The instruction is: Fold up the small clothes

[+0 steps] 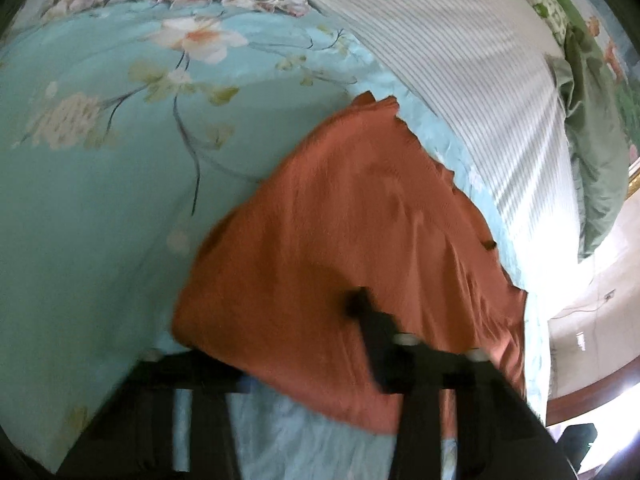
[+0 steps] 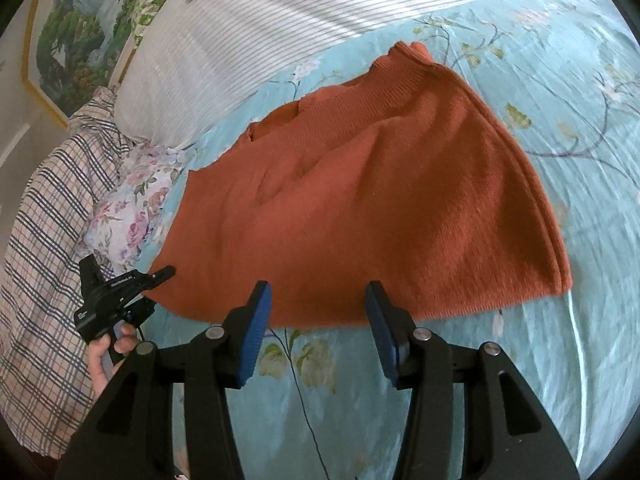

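A small white print runs along the body of the left gripper (image 2: pixel 158 276) in the right wrist view, too small to read; no other writing shows.

The surface is a bed covered by a pale turquoise sheet with a printed pattern of flowers and twigs (image 2: pixel 560 128). Along its far edge lies a white pillow with fine grey stripes (image 2: pixel 256 40), and behind that a green leaf-patterned cushion (image 2: pixel 154 6) and a crumpled olive-green cloth (image 1: pixel 592 152). A gold-framed landscape painting (image 2: pixel 60 40) hangs on the wall behind. At the bed's left side sit a checked cloth in cream with blue and red lines (image 2: pixel 44 220) and a white piece with pink and purple blossoms (image 2: pixel 132 208).

The folded rust-orange knitted garment (image 2: pixel 360 184) lies flat in the middle of the sheet, its ribbed band toward the striped pillow.

The left gripper, held by a hand (image 2: pixel 106 356), meets the garment's near left corner; in its own blurred view the orange knit drapes over one black finger (image 1: pixel 360 304), and whether the jaws clamp it cannot be told. The right gripper (image 2: pixel 318 312) stands apart with blue pads (image 2: pixel 256 332) empty, just at the garment's near edge.
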`<state>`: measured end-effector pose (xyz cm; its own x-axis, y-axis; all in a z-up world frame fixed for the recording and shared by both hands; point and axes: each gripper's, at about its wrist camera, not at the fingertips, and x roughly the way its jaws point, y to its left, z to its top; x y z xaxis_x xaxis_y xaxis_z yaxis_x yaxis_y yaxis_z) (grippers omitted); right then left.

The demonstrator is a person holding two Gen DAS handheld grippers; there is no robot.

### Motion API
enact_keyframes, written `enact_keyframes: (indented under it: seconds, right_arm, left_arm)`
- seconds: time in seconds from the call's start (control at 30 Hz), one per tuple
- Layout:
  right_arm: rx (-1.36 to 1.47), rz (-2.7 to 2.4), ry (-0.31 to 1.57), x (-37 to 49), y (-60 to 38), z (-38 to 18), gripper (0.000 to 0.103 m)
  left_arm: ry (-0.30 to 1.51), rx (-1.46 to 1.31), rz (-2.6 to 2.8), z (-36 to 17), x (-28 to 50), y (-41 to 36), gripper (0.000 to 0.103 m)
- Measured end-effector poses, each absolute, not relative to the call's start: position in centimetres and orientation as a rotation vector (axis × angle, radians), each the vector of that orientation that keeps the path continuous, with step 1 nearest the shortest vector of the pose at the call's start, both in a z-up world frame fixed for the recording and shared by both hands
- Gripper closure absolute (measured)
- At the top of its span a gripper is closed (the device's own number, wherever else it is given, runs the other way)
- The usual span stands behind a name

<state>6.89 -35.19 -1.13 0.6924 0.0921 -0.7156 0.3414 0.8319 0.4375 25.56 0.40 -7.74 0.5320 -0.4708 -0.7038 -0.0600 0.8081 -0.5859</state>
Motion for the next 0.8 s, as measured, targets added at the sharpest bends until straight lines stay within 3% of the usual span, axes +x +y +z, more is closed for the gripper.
enact_keyframes:
  seconds: [0.03, 0.13, 0.43, 0.6, 0.8]
  right_arm:
    - [0.583, -0.144, 0.801, 7.2, -35.4, -0.9, 0.053]
    - [0.578, -0.135, 0.783, 7.7, -35.8, -0.2, 0.053]
    - [0.655, -0.091, 0.763, 10.3, -39.4, 0.6, 0.053]
    - [0.738, -0.005, 0.817, 13.8, -40.5, -0.6, 0.048]
    - [0.741, 0.100, 0.897, 19.4, -39.3, -1.8, 0.040]
  left_arm:
    - [0.989, -0.605, -0.266, -7.6, 25.7, 0.3, 0.088]
    - [0.942, -0.536, -0.267, -6.0, 25.5, -0.7, 0.092]
    - [0.791, -0.160, -0.495, 1.9, 22.1, -11.5, 0.095]
    - [0.744, 0.178, -0.558, 0.1, 18.2, -20.5, 0.095]
    - [0.721, 0.345, -0.549, -3.2, 15.9, -23.7, 0.095]
